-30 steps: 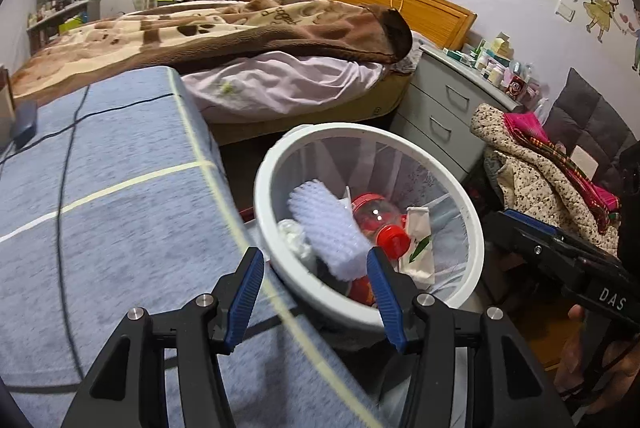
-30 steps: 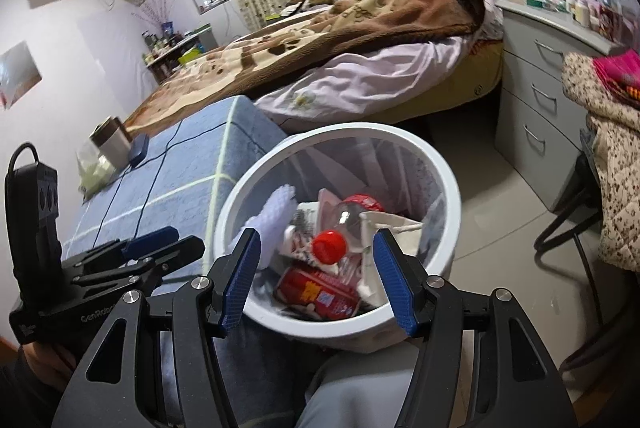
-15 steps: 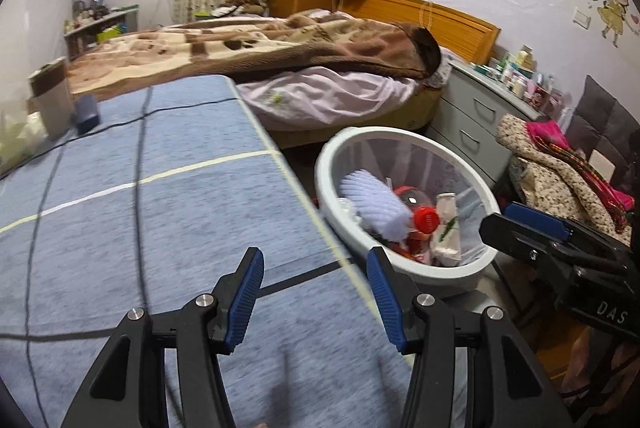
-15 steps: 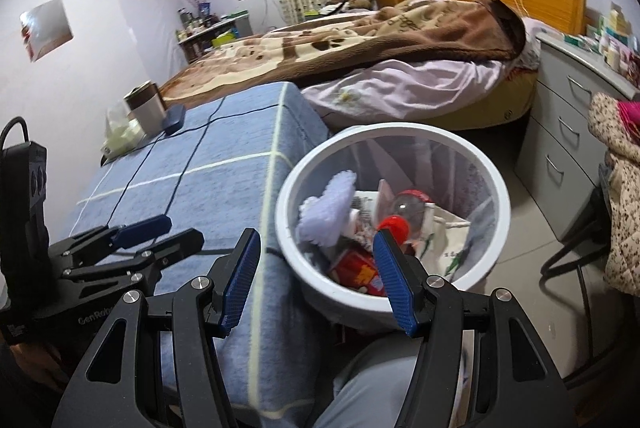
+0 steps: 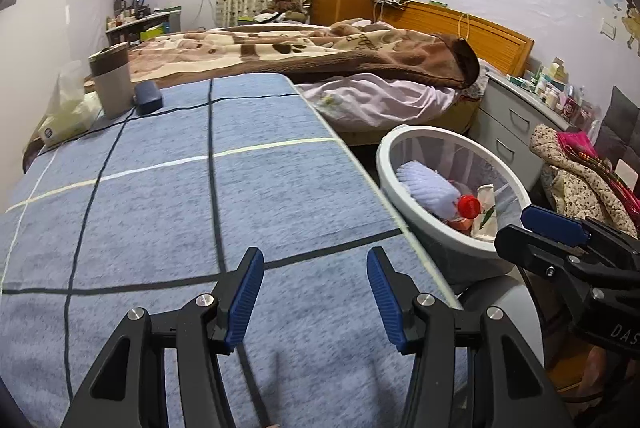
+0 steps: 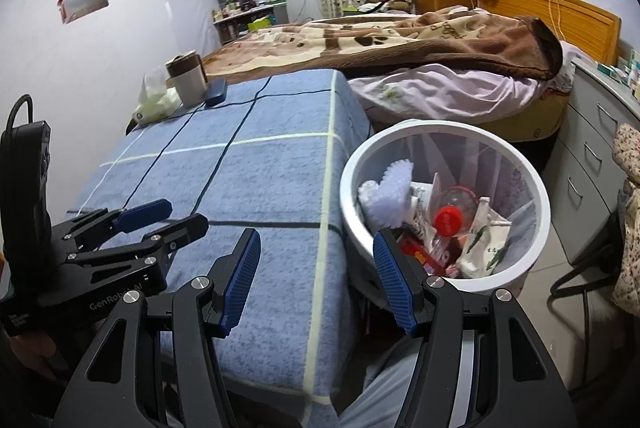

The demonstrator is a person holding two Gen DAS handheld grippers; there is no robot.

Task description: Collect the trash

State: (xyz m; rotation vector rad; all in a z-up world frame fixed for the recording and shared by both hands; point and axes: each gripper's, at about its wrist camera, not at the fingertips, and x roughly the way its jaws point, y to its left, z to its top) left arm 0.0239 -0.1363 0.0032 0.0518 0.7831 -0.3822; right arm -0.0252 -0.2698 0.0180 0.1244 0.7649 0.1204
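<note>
Trash bin (image 6: 442, 132) contents half-buried under white brush (image 6: 386, 190); both hand-held grippers, left (image 5: 314, 298) and right (image 6: 316, 278), agape, empty.

matt woven tablecloth (image 5: 256, 196), smooth plastic bin (image 6: 444, 132).

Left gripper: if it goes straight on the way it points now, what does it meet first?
Most likely the blue checked cloth on the table; the open left gripper holds nothing, and nothing stands between.
</note>
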